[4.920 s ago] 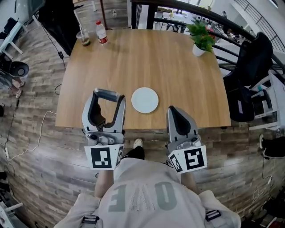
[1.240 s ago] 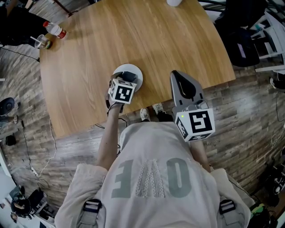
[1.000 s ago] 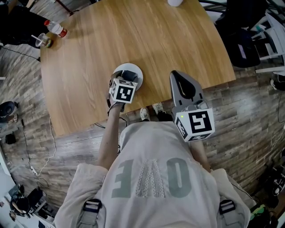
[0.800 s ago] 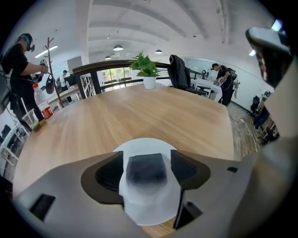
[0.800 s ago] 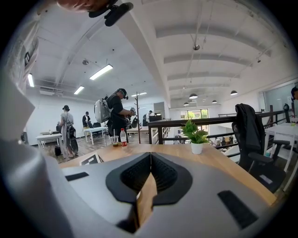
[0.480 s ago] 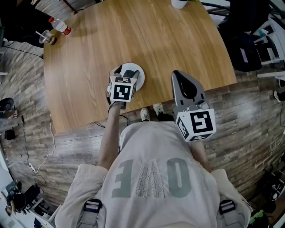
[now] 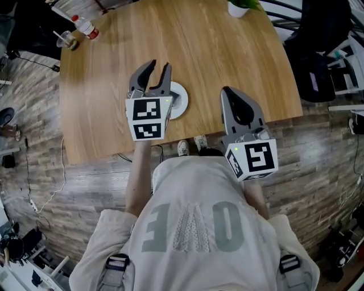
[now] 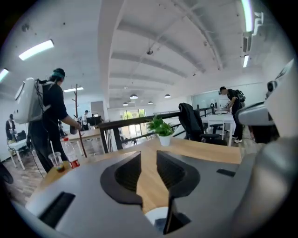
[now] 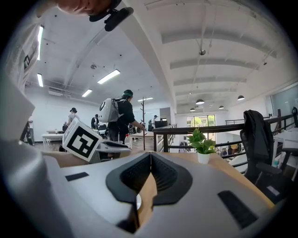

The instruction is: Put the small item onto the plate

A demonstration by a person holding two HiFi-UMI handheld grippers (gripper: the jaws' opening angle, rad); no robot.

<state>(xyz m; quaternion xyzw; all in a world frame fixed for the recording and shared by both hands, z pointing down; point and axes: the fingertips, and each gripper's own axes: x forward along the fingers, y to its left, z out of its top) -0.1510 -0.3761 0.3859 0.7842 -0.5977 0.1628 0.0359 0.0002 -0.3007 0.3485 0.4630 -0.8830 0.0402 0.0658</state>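
Note:
A white plate (image 7: pixel 181 101) lies on the wooden table (image 7: pixel 193 45) near its front edge. In the left gripper view a small dark item (image 8: pixel 160 226) rests on the plate (image 8: pixel 153 216), just below the jaws. My left gripper (image 7: pixel 159 66) hangs above the plate's left side and hides part of it. Its jaws are closing with nothing between them, and a gap still shows (image 8: pixel 148 156). My right gripper (image 7: pixel 228 91) is shut and empty over the table's front edge, right of the plate; its fingertips meet (image 9: pixel 150 156).
A bottle (image 7: pixel 86 26) and a plastic cup (image 7: pixel 67 39) stand at the far left corner. A potted plant (image 7: pixel 242 7) is at the far edge. Dark chairs (image 7: pixel 318 68) stand right of the table. A person with a backpack (image 8: pixel 44 116) stands beyond the far side.
My left gripper has risen from the plate, leaving the small item on it, and its jaws have narrowed. The right gripper has stayed put.

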